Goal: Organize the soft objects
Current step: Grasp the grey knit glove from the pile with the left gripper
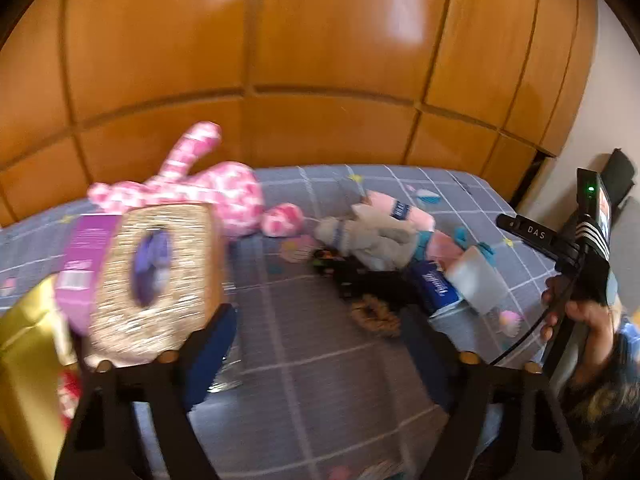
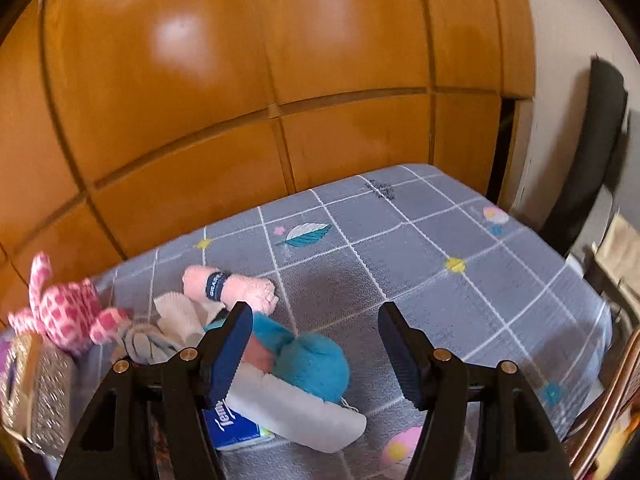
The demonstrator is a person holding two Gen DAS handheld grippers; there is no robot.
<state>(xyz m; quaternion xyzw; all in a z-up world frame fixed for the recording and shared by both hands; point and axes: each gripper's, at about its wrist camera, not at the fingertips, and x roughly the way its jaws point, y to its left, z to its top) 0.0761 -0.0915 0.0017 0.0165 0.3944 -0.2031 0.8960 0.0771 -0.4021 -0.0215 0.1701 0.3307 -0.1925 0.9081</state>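
A pile of soft things lies on the grey checked bedsheet [image 1: 320, 340]: a pink checked plush rabbit [image 1: 224, 188], pale pink socks with a dark band [image 1: 396, 208], grey-beige cloth [image 1: 372, 236], a blue tissue pack [image 1: 436, 286], a white folded cloth [image 1: 476, 280] and a brown scrunchie [image 1: 374, 316]. My left gripper [image 1: 320, 340] is open above the sheet, nothing between its fingers. A glittery gold tissue box [image 1: 156, 280] sits just left of its left finger. My right gripper [image 2: 316, 356] is open over a teal plush [image 2: 316, 364], the white cloth [image 2: 300, 412] and the tissue pack [image 2: 236, 428].
A wooden wardrobe wall [image 1: 320, 60] stands behind the bed. A gold box or bag [image 1: 28, 360] is at the left edge. A black chair [image 2: 588, 152] stands right of the bed. The rabbit also shows in the right wrist view [image 2: 68, 312].
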